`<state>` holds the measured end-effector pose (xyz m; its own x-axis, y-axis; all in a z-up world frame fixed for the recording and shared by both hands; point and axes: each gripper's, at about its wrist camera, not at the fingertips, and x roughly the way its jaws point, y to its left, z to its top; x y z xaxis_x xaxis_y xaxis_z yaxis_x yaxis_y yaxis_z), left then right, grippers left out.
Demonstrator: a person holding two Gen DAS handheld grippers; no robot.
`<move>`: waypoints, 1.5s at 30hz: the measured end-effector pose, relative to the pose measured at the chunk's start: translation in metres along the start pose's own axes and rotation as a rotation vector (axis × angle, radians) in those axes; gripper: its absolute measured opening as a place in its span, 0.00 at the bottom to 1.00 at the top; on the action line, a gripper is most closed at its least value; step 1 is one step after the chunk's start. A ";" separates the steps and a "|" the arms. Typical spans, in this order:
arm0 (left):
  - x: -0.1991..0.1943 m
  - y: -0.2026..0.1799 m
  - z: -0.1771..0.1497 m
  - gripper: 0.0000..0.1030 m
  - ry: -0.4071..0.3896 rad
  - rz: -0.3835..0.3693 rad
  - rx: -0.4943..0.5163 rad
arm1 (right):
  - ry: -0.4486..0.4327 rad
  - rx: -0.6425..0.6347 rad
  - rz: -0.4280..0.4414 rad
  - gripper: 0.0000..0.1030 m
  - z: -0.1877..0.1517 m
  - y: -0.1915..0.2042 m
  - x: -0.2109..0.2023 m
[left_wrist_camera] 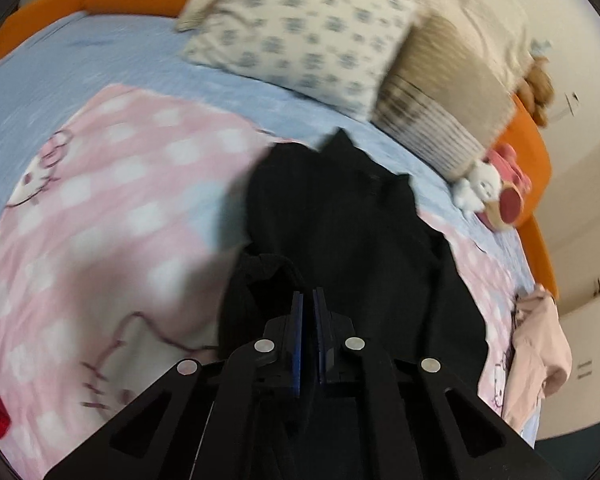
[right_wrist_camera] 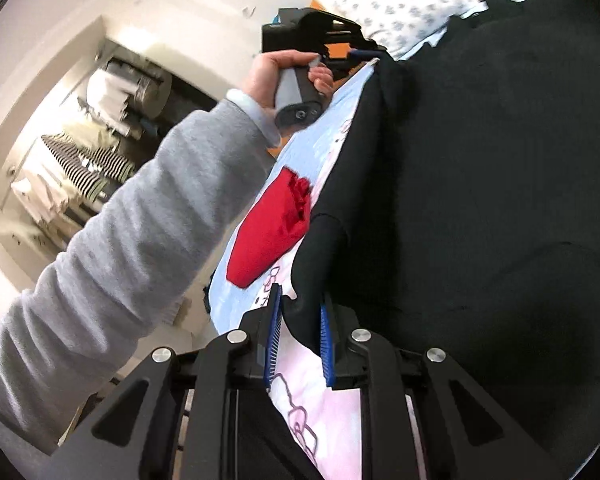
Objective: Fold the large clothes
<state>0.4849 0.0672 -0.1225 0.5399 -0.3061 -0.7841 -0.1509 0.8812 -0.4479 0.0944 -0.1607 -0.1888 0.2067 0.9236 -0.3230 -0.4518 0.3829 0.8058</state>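
Black garment (left_wrist_camera: 352,216) blurred; right gripper (right_wrist_camera: 300,312) pinches its edge.

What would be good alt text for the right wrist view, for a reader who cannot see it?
The right hand-held gripper pinches an edge of a black garment spread over a pink and blue bedcover. A hand in a grey sleeve holds the left hand-held gripper at the garment's far edge, beyond a red cloth.

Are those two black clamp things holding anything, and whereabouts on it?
Both grip the black garment: the right hand-held gripper pinches a folded edge, the left hand-held gripper an edge farther along.
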 end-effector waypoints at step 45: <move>0.068 -0.037 -0.052 0.30 0.226 0.276 0.191 | 0.039 -0.053 -0.281 0.16 -0.015 -0.022 0.003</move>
<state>0.4838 -0.0051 -0.1820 0.3018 -0.1012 -0.9480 -0.0972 0.9859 -0.1362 0.0915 -0.1656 -0.2150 0.2968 0.7810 -0.5495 -0.4264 0.6233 0.6555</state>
